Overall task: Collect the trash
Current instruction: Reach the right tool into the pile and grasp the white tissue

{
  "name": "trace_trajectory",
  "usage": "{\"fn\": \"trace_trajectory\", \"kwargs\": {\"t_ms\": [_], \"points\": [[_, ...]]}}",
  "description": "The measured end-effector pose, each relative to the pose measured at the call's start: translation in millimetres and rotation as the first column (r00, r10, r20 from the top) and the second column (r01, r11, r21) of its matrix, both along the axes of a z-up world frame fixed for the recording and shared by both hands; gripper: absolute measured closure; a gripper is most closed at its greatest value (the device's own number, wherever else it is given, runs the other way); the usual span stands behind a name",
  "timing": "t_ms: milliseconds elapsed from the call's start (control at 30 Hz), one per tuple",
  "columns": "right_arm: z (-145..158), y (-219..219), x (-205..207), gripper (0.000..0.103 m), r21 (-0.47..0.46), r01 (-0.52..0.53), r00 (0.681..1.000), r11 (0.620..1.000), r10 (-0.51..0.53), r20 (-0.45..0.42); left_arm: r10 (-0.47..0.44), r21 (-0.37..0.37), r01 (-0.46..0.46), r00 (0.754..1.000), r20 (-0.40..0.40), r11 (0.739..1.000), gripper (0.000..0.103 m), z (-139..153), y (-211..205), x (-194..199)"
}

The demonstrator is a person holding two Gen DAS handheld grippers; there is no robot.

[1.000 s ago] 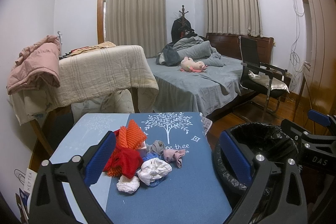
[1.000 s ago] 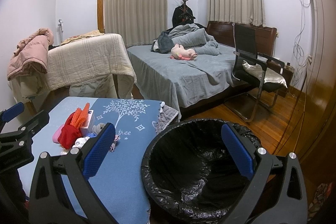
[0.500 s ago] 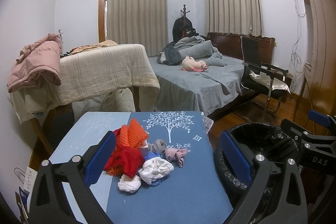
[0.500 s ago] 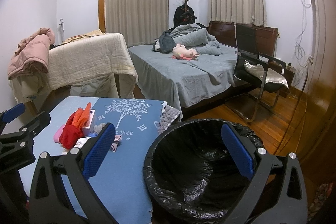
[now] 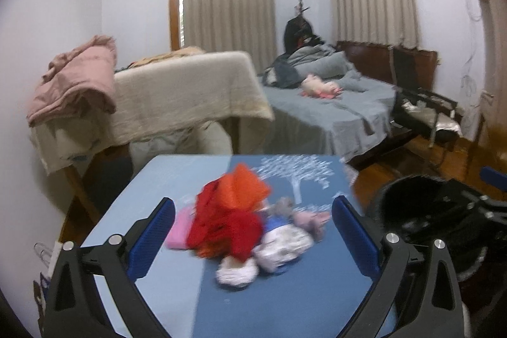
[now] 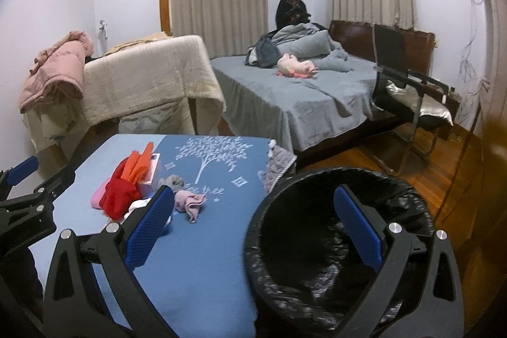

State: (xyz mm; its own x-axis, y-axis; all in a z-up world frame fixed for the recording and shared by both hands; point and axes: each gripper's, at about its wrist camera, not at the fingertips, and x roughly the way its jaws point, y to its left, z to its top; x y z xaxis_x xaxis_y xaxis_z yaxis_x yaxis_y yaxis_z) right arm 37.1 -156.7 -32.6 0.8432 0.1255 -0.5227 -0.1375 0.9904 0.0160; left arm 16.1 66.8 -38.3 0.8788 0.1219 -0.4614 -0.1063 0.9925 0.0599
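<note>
1. Left wrist view: left gripper (image 5: 253,230) gapes wide and empty above the trash pile (image 5: 244,230) on the blue table (image 5: 285,300). Crumpled wads (image 5: 236,273) and red netting (image 5: 226,227) look light, soft and squashable; pinch a near wad through its middle
2. Right wrist view: right gripper (image 6: 253,227) is wide open, holding nothing, over the bin (image 6: 408,201) beside the table; the pile lies left

White lettering reading "tree" is legible on the blue cloth (image 6: 202,243) covering the counter, beneath a printed tree motif. The word preceding it is partly hidden.
</note>
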Motion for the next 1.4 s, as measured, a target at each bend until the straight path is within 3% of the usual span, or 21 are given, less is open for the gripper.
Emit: {"fn": "trace_trajectory", "kwargs": {"t_ms": [333,500,567,767,867,1100,1233,1333,1400], "points": [[-47,54,36,0.005,0.024,-0.086,0.993,0.996,0.088,-0.074,0.067,-0.020,-0.069,0.993,-0.095,0.997,0.006,-53,59,20],[-76,86,56,0.014,0.026,-0.144,0.982,0.989,0.146,-0.123,0.107,0.001,-0.107,0.987,-0.119,0.994,0.006,-74,76,28],[-86,100,62,0.019,0.013,-0.175,0.974,0.984,0.175,-0.146,0.123,0.014,-0.122,0.986,-0.115,0.992,0.006,-78,83,31],[-109,130,79,0.019,0.019,-0.240,0.953,0.971,0.239,-0.187,0.163,0.023,-0.162,0.979,-0.119,0.987,0.006,-87,104,37],[-119,142,87,0.013,0.013,-0.262,0.941,0.965,0.259,-0.216,0.169,0.025,-0.167,0.978,-0.125,0.986,0.007,-90,109,40],[-137,156,93,0.013,0.000,-0.311,0.915,0.951,0.299,-0.269,0.164,0.023,-0.163,0.976,-0.144,0.986,0.007,-97,113,42],[-140,160,92,0.050,0.079,-0.403,0.857,0.912,0.406,-0.318,0.161,0.020,-0.160,0.976,-0.150,0.987,0.007,-98,113,42],[-137,160,87,0.067,0.097,-0.425,0.843,0.900,0.433,-0.319,0.151,0.018,-0.151,0.976,-0.156,0.988,0.007,-98,109,42],[-134,157,83,0.071,0.106,-0.433,0.840,0.895,0.443,-0.314,0.141,0.013,-0.141,0.977,-0.161,0.990,0.007,-99,105,42]]}}
